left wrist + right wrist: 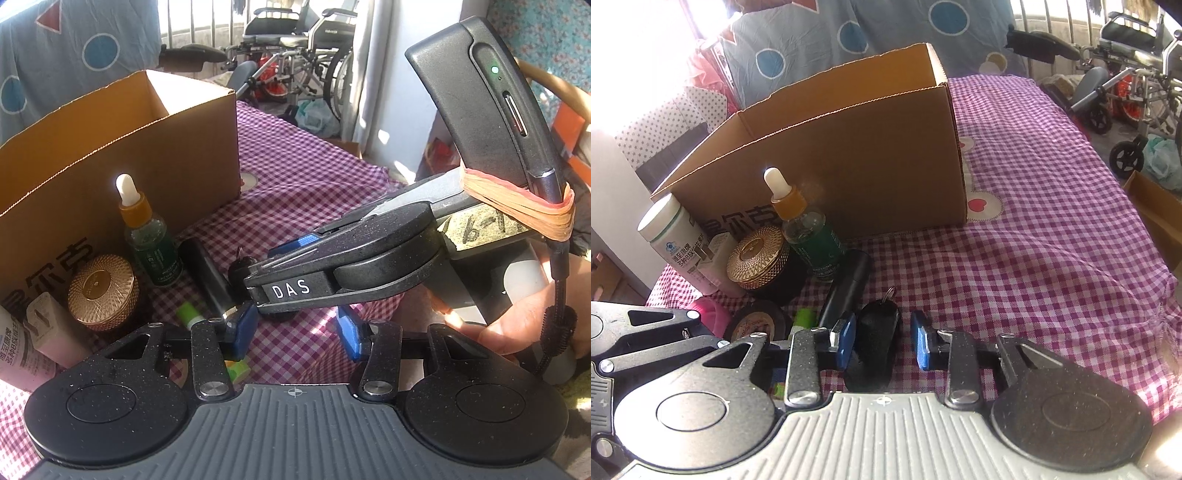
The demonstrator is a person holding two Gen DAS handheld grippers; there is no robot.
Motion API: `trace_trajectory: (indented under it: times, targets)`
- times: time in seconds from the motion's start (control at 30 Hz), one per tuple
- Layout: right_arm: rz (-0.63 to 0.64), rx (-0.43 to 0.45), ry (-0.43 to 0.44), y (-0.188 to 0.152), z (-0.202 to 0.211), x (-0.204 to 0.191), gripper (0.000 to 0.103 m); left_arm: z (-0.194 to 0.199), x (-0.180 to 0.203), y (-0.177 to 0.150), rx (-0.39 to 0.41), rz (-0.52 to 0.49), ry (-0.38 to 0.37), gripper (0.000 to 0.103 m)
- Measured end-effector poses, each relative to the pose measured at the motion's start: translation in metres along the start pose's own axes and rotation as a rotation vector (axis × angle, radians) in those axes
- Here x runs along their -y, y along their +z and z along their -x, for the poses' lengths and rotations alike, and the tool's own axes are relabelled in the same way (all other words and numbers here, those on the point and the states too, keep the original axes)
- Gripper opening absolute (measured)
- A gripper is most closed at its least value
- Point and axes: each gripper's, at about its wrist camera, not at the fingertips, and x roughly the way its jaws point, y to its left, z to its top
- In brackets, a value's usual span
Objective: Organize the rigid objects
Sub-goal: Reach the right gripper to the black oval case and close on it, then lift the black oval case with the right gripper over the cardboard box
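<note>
An open cardboard box point(849, 147) stands on the purple checked cloth point(1034, 240); it also shows in the left wrist view point(122, 147). In front of it stand a dropper bottle point(809, 229), a gold-lidded jar point(757, 258), a white bottle point(670, 232) and a pink carton point(714, 266). A black tube point(846, 288) and a black key fob point(875, 332) lie nearer. My right gripper point(882, 343) is open, jaws either side of the key fob. My left gripper point(295, 332) is open and empty behind the right gripper's body point(351, 266).
A green stick point(190, 314) and a tape roll point(757, 321) lie at the near left. Wheelchairs point(295, 55) stand beyond the table's far edge. A second cardboard box point(1156, 214) sits off the right edge.
</note>
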Motion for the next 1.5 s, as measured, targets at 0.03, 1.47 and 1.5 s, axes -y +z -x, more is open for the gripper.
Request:
trace_trajectory:
  times: [0.03, 1.47, 1.5]
  targets:
    - [-0.014, -0.001, 0.006, -0.001, 0.003, 0.002, 0.034, -0.001, 0.001, 0.001, -0.001, -0.001, -0.003, 0.048]
    - [-0.352, -0.069, 0.342, 0.021, 0.006, 0.056, 0.029, -0.038, -0.020, 0.012, -0.080, 0.134, -0.019, 0.049]
    - [-0.356, -0.071, 0.345, 0.021, 0.005, 0.057, 0.029, -0.038, -0.020, 0.013, -0.079, 0.135, -0.017, 0.049]
